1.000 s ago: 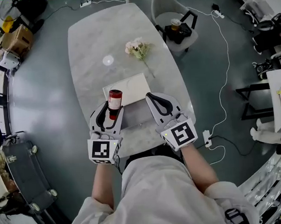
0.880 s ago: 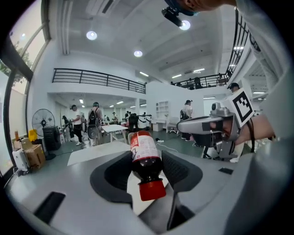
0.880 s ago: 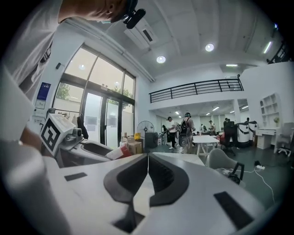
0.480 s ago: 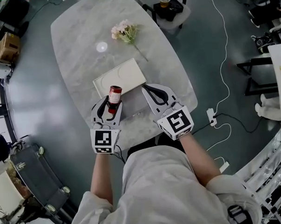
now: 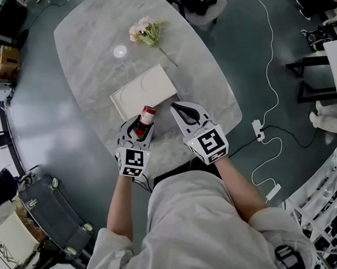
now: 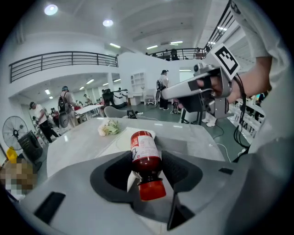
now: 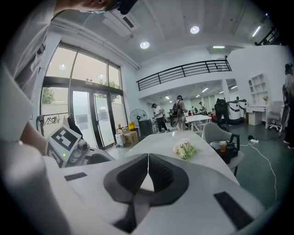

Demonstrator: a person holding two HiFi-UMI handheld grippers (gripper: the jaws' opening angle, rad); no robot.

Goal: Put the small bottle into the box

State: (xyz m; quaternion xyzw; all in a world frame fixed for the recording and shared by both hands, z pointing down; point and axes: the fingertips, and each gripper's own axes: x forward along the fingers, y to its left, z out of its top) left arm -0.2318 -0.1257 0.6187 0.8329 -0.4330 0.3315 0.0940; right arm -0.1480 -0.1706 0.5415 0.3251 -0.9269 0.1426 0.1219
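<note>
Grey-veined marble bench (image 5: pixel 93 62) fills the head view. A flat white box (image 5: pixel 147 84) lies open on it, nr the person's edge. The right claw (image 5: pixel 181 109) hangs over the bench just beside the box's near right corner, jaws pressed together w/ nothing btwn them. The left claw (image 5: pixel 138 129) is at the near edge, just short of the box, pinching the small bottle (image 5: pixel 146 119). Bottle has dark red contents, white label, red cap. It's tilted, cap end back toward the claw's body, other end pointing at the box, not inside it. A bunch of pale flowers (image 5: pixel 144 32) lies at the far end, well apart. A small white disc (image 5: pixel 119 51) sits nr them.
</note>
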